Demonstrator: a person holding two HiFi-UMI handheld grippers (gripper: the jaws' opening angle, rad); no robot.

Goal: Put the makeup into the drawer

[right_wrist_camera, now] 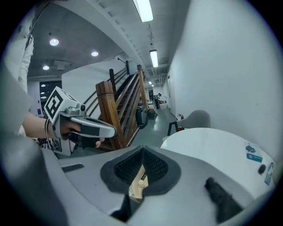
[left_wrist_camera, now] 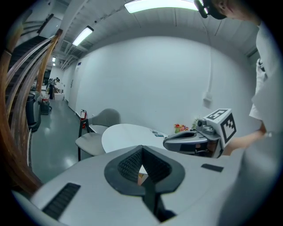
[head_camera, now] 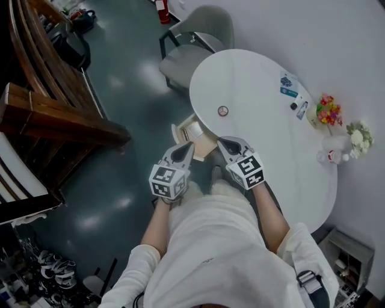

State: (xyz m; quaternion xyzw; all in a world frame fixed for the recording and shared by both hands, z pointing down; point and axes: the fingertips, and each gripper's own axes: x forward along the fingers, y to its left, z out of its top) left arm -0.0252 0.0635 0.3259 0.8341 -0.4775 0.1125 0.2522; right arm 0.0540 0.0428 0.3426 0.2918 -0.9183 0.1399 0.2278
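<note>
Grey left gripper (head_camera: 189,147) and right gripper (head_camera: 222,143) side by side, jaws together, empty, tilted downward near drawer (head_camera: 195,133).

An office-like lobby — white round table (head_camera: 252,90), grey chair (head_camera: 201,36), wooden staircase (head_camera: 54,120), fire extinguisher (head_camera: 162,11) on polished floor (head_camera: 120,72).

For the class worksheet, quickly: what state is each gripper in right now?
Left gripper: shut, holding nothing.
Right gripper: shut, holding nothing.

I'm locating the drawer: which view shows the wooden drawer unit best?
The head view: the wooden drawer unit shows from above, beside the white table. The two gripper views catch only a sliver of wood between their jaws.
</note>
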